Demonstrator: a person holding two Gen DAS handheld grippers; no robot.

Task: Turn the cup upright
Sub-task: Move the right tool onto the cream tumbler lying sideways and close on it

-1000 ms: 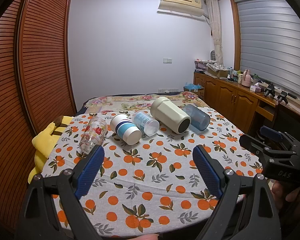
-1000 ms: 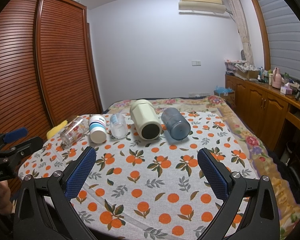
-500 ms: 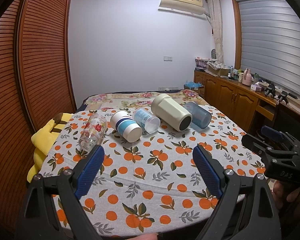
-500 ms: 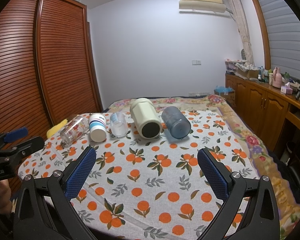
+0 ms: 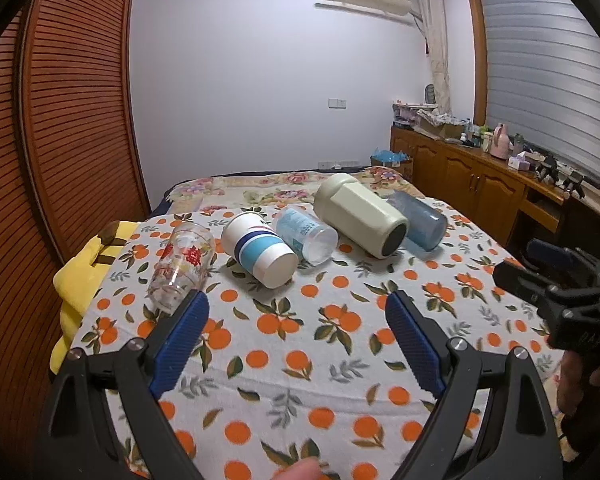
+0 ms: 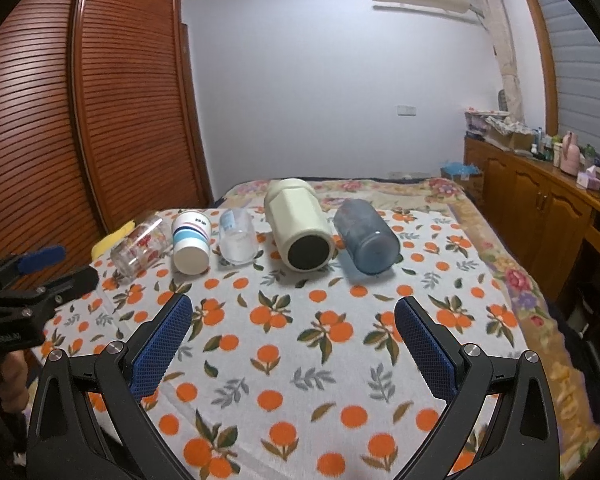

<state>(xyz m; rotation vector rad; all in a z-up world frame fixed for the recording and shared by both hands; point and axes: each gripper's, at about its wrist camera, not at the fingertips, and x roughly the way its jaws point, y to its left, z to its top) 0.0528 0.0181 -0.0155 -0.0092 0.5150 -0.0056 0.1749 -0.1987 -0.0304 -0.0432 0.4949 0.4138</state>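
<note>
Five cups lie on their sides in a row across the far half of the bed (image 6: 380, 320), on an orange-print cloth: glass (image 5: 182, 264) far left, paper cup (image 5: 260, 254), clear cup (image 5: 306, 232), cream cup (image 5: 360, 214), blue cup (image 6: 366, 236) far right, several touching or just beside their neighbours. Left gripper (image 5: 296, 344) and right gripper (image 6: 294, 340) both hang wide open and empty, near side, well apart from the row. Risks as I judge: round cups roll on soft bedding when nudged, tight spacing means a finger knocks a neighbour, glass may slip, thin paper and clear cups may crush, and an uprighted cup may tip on the soft surface.
</note>
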